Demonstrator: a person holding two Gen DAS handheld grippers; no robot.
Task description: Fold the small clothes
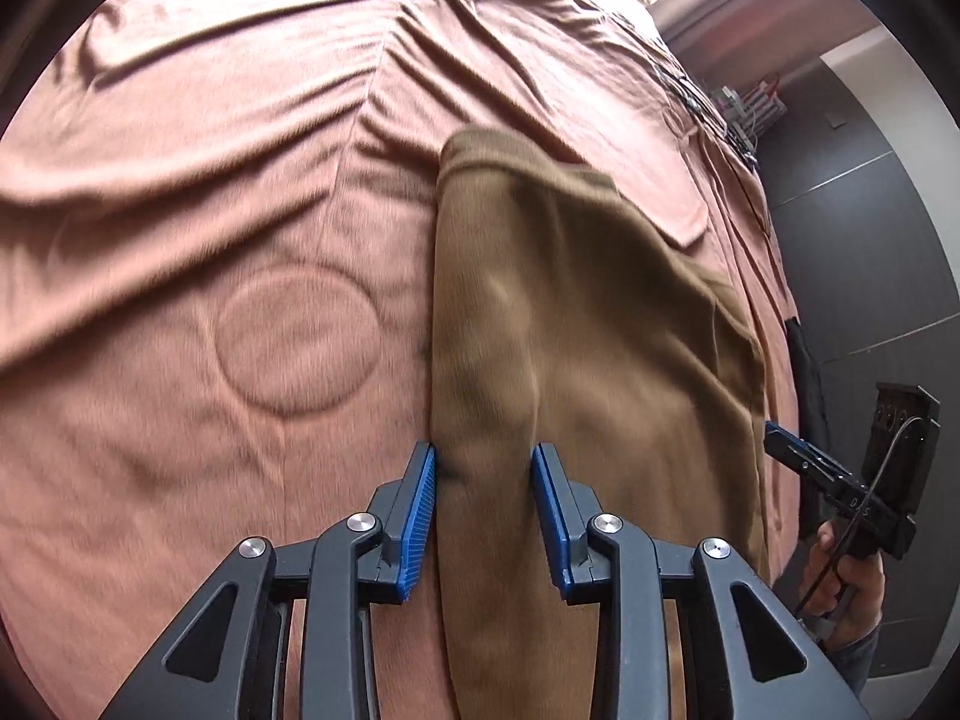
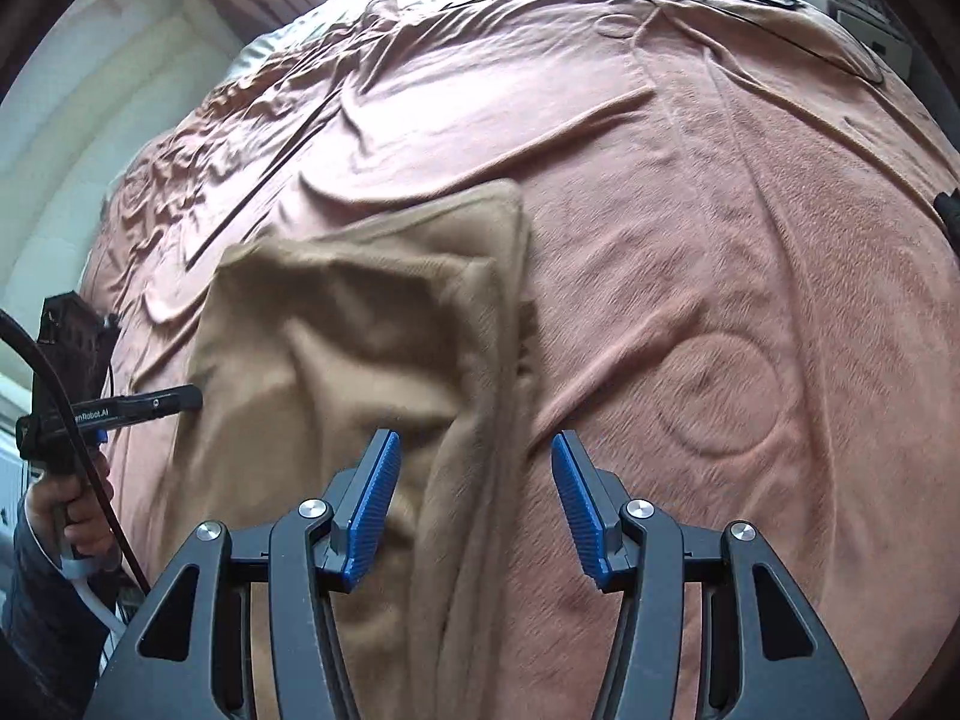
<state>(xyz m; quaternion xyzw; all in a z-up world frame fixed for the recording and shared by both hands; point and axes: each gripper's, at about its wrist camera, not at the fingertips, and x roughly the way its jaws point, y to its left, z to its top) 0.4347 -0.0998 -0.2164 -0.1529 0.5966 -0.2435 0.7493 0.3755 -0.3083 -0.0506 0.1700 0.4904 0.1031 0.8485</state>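
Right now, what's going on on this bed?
A person with a claw in each hand is folding a brown garment on a pink bedspread. The left claw has the garment's bunched left edge between its pads. The right claw straddles the other edge, its pads apart.

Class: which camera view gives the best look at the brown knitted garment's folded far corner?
The right wrist view: the brown knitted garment shows its layered far corner sharply against the pink bedspread. The left wrist view shows it blurred, bunched between blue pads.

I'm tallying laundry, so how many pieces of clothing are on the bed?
1: a brown garment lying on the pink bedspread, between both grippers. Others may lie out of view.
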